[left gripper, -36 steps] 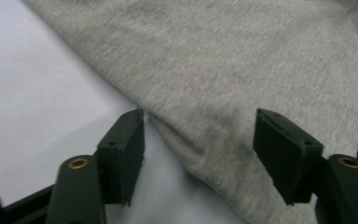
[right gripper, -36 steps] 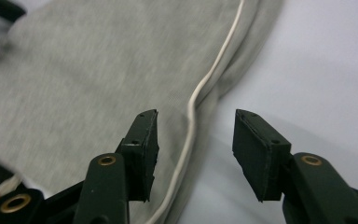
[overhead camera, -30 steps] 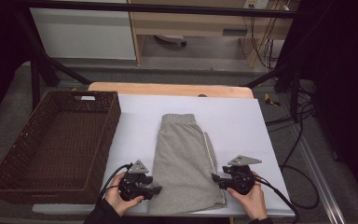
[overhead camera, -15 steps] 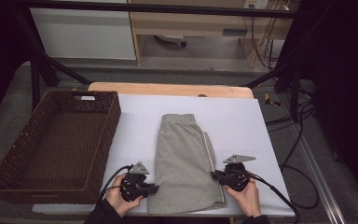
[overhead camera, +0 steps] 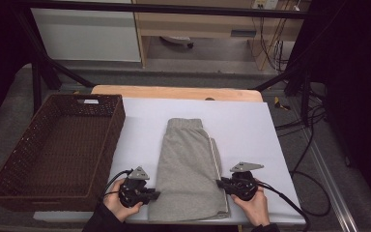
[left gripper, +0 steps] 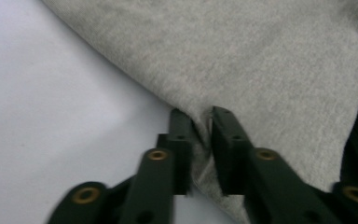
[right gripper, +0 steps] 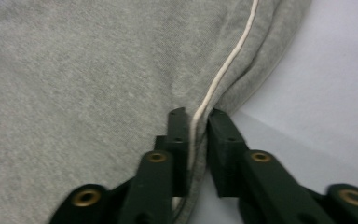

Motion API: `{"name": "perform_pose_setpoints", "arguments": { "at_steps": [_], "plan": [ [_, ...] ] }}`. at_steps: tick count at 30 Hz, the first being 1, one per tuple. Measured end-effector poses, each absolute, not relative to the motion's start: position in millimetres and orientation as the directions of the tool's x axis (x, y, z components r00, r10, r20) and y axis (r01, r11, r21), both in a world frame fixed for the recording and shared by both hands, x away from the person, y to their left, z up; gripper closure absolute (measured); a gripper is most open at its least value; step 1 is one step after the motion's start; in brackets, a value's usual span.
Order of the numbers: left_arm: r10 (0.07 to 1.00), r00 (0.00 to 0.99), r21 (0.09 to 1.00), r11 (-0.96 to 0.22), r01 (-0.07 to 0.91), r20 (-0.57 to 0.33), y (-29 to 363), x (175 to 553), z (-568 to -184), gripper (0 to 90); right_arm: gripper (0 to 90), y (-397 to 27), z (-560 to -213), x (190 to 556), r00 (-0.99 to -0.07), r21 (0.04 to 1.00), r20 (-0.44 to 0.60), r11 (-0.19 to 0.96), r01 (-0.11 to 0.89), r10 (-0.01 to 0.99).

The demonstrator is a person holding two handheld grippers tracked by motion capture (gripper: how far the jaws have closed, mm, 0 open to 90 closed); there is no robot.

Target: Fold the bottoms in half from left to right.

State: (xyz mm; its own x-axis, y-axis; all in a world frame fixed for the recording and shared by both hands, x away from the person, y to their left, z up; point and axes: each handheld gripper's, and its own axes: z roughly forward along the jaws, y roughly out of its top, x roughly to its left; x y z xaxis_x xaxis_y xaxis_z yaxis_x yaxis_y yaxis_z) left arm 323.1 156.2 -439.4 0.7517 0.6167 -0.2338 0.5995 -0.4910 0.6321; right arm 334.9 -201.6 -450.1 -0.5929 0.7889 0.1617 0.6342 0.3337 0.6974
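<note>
In the high view, the grey shorts [overhead camera: 189, 169] lie flat in the middle of the white table [overhead camera: 251, 130], with the waistband toward 12 o'clock. The left gripper [overhead camera: 150, 195] meets their edge at about 8 o'clock, the right gripper [overhead camera: 221, 183] at about 4 o'clock. A brown wicker basket [overhead camera: 53, 150] stands apart at 9 o'clock.

In the left gripper view, the two black jaws hold a small fold of the grey cloth [left gripper: 242, 60] between them; they have just been opening a little, but the fabric is pinched.

In the right gripper view, the jaws are closed around the side seam with its white cord [right gripper: 223, 65]; they also have just been opening slightly, with cloth in between.

I judge that the step is taking hold of both side edges, probably for folding. The next move calls for a firm grip on both sides and an even lift, so the cloth does not slip out.
</note>
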Motion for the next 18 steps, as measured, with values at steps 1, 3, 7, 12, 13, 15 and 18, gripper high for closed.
{"name": "perform_pose_setpoints", "arguments": {
  "at_steps": [1,3,7,12,13,15,18],
  "plan": [
    [0.622,0.751,0.641,-0.488,0.593,-0.221,156.3,323.5,-439.3,67.4,63.5,-201.9,-450.9,335.4,-0.595,0.704,0.146,0.339,0.624,0.791],
    [0.632,0.745,0.652,-0.476,0.591,-0.214,156.4,324.3,-438.9,59.7,57.8,-203.0,-451.6,336.3,-0.600,0.717,0.139,0.338,0.610,0.788],
    [0.630,0.745,0.660,-0.468,0.588,-0.217,156.4,326.6,-439.3,45.8,46.5,-205.0,-451.6,338.0,-0.605,0.732,0.122,0.341,0.590,0.786],
    [0.621,0.755,0.676,-0.465,0.572,-0.211,156.7,329.6,-436.8,31.8,30.3,-206.8,-448.9,339.1,-0.604,0.757,0.115,0.325,0.567,0.788],
    [0.616,0.759,0.676,-0.470,0.568,-0.210,156.8,330.4,-435.7,28.3,27.3,-206.9,-448.1,339.3,-0.601,0.761,0.121,0.316,0.567,0.790],
    [0.609,0.765,0.681,-0.470,0.562,-0.210,156.7,331.6,-434.1,23.2,22.1,-207.3,-446.9,339.6,-0.604,0.769,0.126,0.307,0.560,0.787],
    [0.605,0.771,0.681,-0.479,0.554,-0.202,155.9,333.1,-432.7,17.0,13.1,-208.3,-445.4,340.4,-0.600,0.773,0.133,0.296,0.561,0.789]
  ]
}}
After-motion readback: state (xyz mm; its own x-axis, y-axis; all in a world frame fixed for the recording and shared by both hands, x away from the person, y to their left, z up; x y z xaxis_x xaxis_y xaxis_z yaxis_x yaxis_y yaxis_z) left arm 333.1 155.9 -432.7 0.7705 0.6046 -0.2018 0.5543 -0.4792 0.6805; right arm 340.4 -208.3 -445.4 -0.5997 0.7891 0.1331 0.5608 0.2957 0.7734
